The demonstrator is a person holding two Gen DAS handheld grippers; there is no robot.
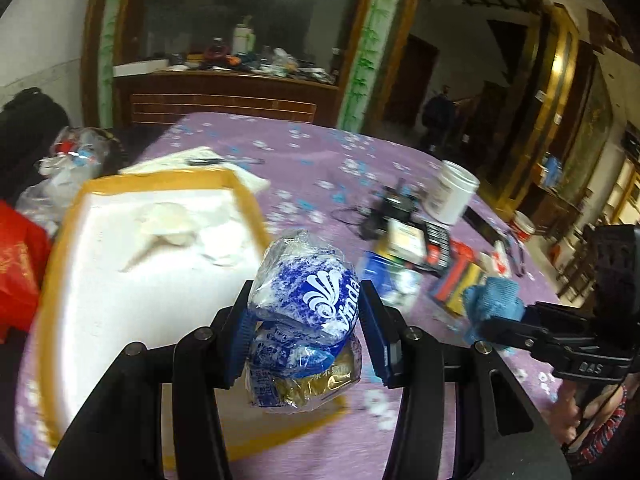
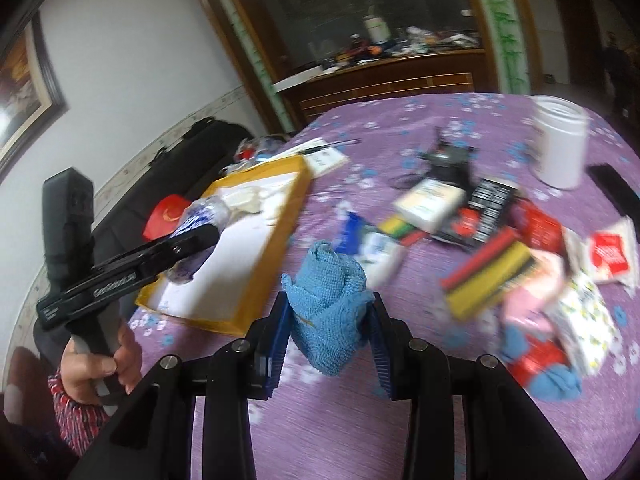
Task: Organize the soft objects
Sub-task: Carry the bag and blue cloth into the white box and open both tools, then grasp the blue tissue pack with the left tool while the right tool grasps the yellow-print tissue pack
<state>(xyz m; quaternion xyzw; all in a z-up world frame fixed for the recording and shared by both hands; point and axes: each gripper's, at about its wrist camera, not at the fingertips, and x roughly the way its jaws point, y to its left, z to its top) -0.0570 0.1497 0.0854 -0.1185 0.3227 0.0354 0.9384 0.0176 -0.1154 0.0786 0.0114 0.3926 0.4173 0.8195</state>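
My left gripper (image 1: 306,316) is shut on a blue and white Vinda tissue pack (image 1: 310,300) in clear wrap, held above the near right corner of the white tray with a yellow rim (image 1: 64,232). My right gripper (image 2: 330,320) is shut on a bunched light blue cloth (image 2: 328,312), held above the purple flowered tablecloth (image 2: 360,420). In the left wrist view the cloth (image 1: 494,304) and right gripper show at the right. In the right wrist view the tissue pack (image 2: 200,214) and left gripper show at the left, over the tray (image 2: 240,272). White soft items (image 1: 172,228) lie in the tray.
A white jar (image 2: 560,144) stands far right. A pile of packets, boxes and a striped sponge (image 2: 492,276) lies right of centre, with a black cabled device (image 2: 448,160) behind it. A red bag (image 1: 16,276) and plastic bags (image 1: 72,160) sit left of the tray.
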